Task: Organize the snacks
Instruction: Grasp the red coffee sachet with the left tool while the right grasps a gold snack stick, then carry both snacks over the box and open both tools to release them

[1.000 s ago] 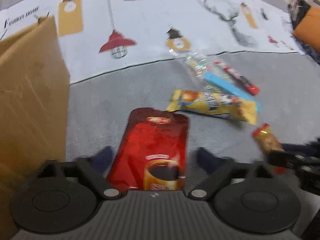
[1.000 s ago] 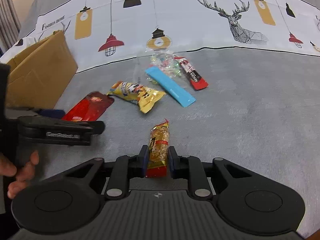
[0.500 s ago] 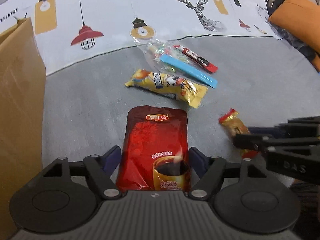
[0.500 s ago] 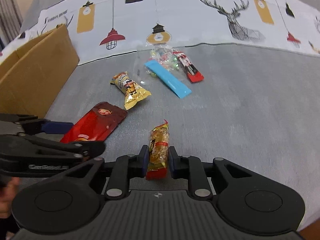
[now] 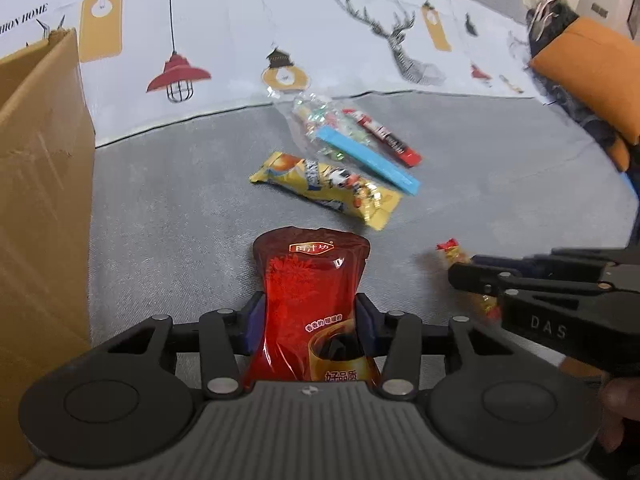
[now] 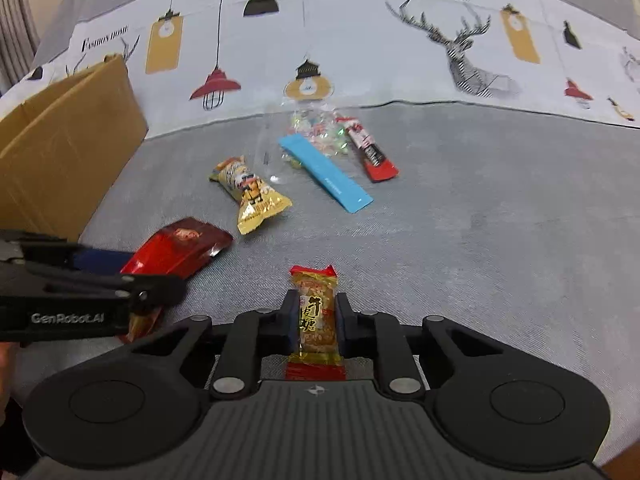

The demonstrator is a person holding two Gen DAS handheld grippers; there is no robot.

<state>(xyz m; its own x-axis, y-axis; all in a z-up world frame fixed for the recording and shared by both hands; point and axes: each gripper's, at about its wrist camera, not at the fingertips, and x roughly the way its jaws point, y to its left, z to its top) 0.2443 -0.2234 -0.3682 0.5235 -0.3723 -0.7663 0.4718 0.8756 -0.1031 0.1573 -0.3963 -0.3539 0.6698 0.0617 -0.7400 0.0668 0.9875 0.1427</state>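
Note:
My left gripper (image 5: 310,312) is shut on a red coffee pouch (image 5: 312,280), pinching its sides and holding it over the grey cloth; it also shows in the right wrist view (image 6: 176,250). My right gripper (image 6: 310,312) is shut on a small gold-and-red candy bar (image 6: 316,312), also seen at the right of the left wrist view (image 5: 454,252). On the cloth beyond lie a yellow snack pack (image 5: 328,188), a blue stick pack (image 5: 368,160), a red stick pack (image 5: 384,138) and a clear candy bag (image 5: 320,120).
A cardboard box (image 5: 36,184) stands at the left, close to my left gripper; it also shows in the right wrist view (image 6: 68,148). A white printed sheet (image 6: 360,40) covers the far side. An orange cushion (image 5: 588,64) lies at the far right.
My left gripper has closed on the red coffee pouch, squeezing its sides, and lifted it. My right gripper still holds the candy bar, now a little higher and turned upright.

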